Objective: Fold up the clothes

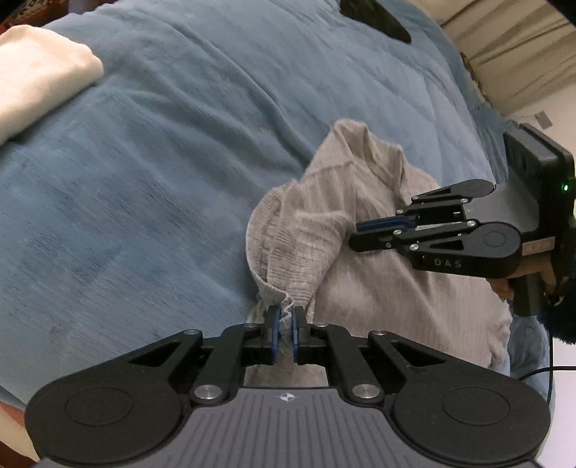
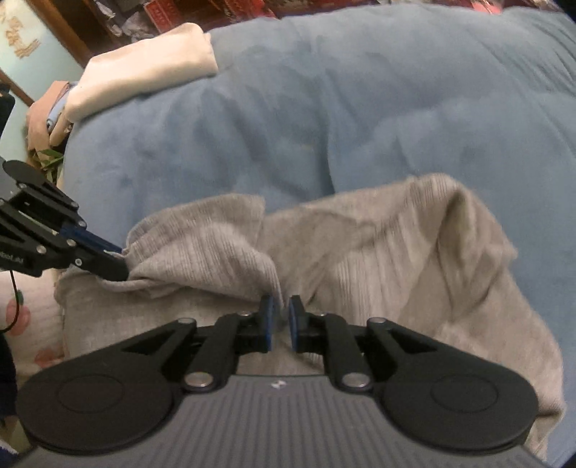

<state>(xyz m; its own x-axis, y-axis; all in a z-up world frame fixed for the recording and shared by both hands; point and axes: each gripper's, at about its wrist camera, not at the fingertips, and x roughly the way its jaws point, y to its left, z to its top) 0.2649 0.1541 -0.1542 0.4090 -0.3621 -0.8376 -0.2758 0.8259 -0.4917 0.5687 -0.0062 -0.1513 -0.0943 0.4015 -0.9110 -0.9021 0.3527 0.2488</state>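
A grey ribbed garment point(image 1: 378, 288) point(image 2: 378, 244) lies crumpled on a blue blanket point(image 1: 162, 162) point(image 2: 360, 108). My left gripper point(image 1: 284, 316) is shut on a bunched edge of the garment and holds a flap of it lifted off the rest. The right wrist view shows the left gripper point(image 2: 122, 264) pinching that same edge at the garment's left side. My right gripper point(image 2: 281, 313) point(image 1: 354, 232) hovers over the middle of the garment, beside the folded flap. Its jaws stand slightly apart, with no cloth pinched between the blue pads.
A folded cream garment point(image 1: 39, 72) point(image 2: 144, 61) rests on the blanket's far left. A black object point(image 1: 378, 19) lies at the far edge. A person's hand point(image 1: 504, 288) holds the right gripper, with a black cable point(image 1: 540, 370) behind it. Clutter point(image 2: 46, 122) sits off the blanket's left side.
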